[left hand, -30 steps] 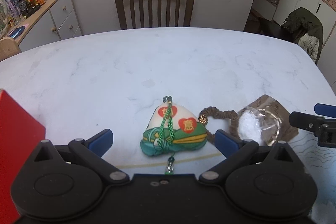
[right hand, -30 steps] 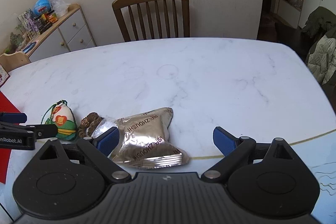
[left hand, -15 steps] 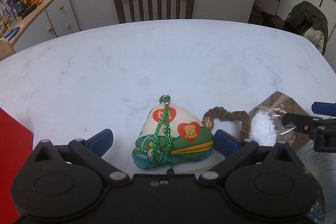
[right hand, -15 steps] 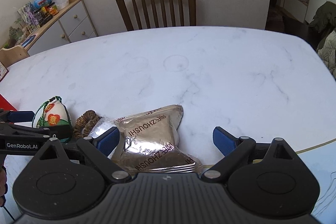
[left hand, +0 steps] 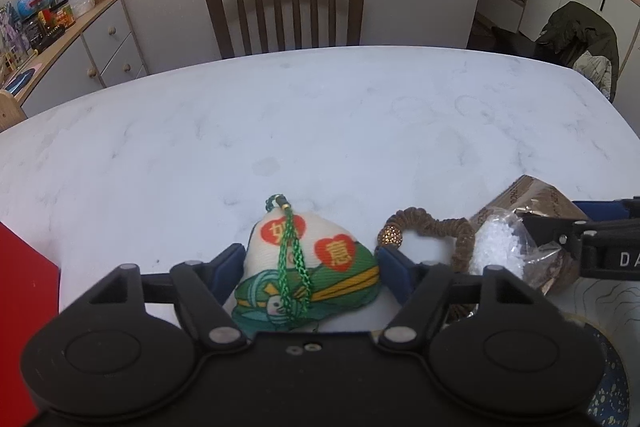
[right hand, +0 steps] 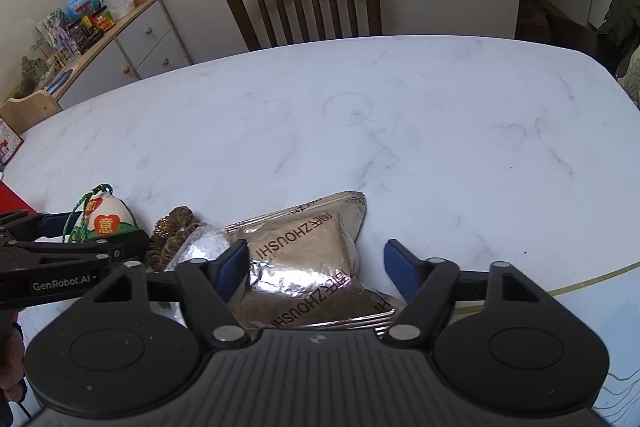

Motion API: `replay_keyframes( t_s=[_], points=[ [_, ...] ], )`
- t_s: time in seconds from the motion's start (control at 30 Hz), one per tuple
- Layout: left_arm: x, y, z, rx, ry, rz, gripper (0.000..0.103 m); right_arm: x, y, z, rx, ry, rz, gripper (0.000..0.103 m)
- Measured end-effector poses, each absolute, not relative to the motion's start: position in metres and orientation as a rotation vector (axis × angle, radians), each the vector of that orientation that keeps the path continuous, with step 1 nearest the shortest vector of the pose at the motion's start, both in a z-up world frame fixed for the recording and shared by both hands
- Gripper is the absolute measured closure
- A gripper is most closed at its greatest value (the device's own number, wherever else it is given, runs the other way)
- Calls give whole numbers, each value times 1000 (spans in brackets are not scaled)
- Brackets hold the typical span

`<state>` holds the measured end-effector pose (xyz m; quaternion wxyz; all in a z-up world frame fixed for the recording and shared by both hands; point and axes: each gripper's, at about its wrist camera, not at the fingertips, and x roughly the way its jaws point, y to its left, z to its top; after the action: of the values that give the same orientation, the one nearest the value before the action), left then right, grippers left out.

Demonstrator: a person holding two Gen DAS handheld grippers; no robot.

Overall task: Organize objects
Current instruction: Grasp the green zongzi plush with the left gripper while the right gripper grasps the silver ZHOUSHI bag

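Note:
A white and green cloth sachet point(left hand: 320, 267) with red hearts and a green cord lies near the front edge of the marble table point(left hand: 320, 115). My left gripper point(left hand: 310, 259) is closing on it, and both blue pads touch its sides. A silver and brown foil packet point(right hand: 304, 251) lies further right. My right gripper point(right hand: 316, 263) straddles it with jaws closing. The left pad meets the packet's edge, and a gap shows at the right pad. Between sachet and packet lie a brown hair tie point(left hand: 432, 227) and a clear bag of white granules point(left hand: 496, 247).
A red box point(left hand: 24, 307) stands at the left edge. A patterned mat point(left hand: 600, 307) covers the near right corner. A wooden chair point(left hand: 284, 7) stands at the far side, with a cluttered sideboard point(left hand: 80, 43) to its left. A jacket point(left hand: 580, 39) hangs at the back right.
Both pairs of jaws have narrowed. The left pads now touch the sachet's sides; the right pads have closed in around the foil packet. Both grippers sit slightly closer to their objects.

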<state>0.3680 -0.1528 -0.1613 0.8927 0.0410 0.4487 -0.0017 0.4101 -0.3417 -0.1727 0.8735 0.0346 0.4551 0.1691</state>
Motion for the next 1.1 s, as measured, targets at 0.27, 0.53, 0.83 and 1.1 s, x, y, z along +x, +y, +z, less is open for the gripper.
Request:
replay_keyframes(
  t_s=[0.27, 0.53, 0.83, 1.1],
  points=[
    [367, -147, -157, 55, 936, -17, 36, 405, -338, -169, 66, 954, 349, 51],
    [359, -145, -136, 49, 925, -26, 36, 394, -341, -159, 66, 944, 313, 54],
    [336, -142, -106, 13, 918, -62, 36, 363, -360, -119, 70, 879, 305, 54],
    [305, -142, -72, 2, 899, -100, 36, 327, -356, -74, 61, 846, 322, 54]
  ],
)
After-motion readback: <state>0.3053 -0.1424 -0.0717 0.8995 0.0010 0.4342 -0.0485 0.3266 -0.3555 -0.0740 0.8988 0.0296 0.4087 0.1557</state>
